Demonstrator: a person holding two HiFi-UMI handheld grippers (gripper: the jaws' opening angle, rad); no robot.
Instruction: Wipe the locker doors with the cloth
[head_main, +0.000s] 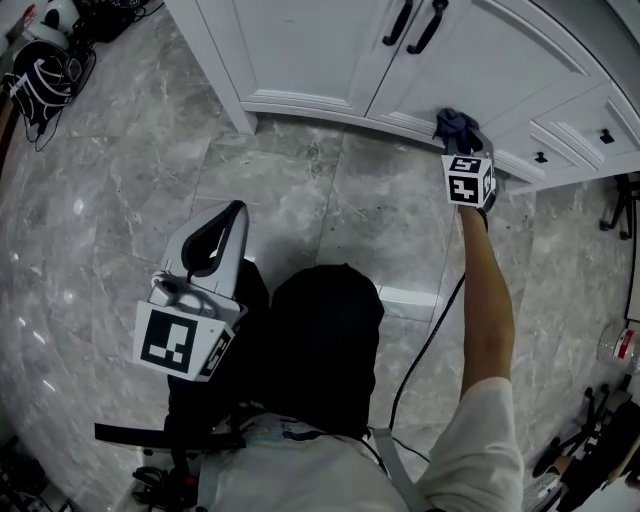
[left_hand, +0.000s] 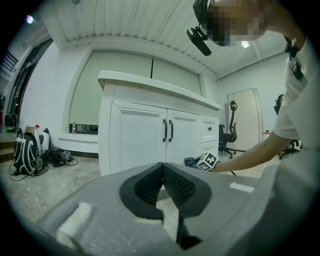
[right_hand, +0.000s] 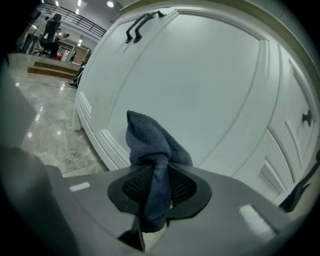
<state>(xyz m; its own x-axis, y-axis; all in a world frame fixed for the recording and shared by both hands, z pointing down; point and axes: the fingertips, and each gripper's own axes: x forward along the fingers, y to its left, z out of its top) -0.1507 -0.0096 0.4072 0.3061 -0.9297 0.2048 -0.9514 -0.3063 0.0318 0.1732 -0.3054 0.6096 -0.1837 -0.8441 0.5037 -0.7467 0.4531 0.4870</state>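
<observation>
Clenched on the cloth, my right claw points at the white locker's right-hand door; the dark blue fabric is pinched between both ribbed pads, with a bunched fold standing up past the tips and a short tail hanging below them. From the head view my right arm is stretched forward, and the cloth sits low on that door, just above the base moulding where the locker meets the marble floor; whether the fabric actually presses on the paint I cannot tell. Two black handles sit side by side where the right-hand door meets the left-hand door; further right are small drawers with dark knobs. My left claw is held back near my body, well apart from the locker, its tips together with nothing gripped; its view takes in the whole locker front from a distance. A backpack lies on the floor to the left of the locker, and an office chair stands beyond it to the right.
</observation>
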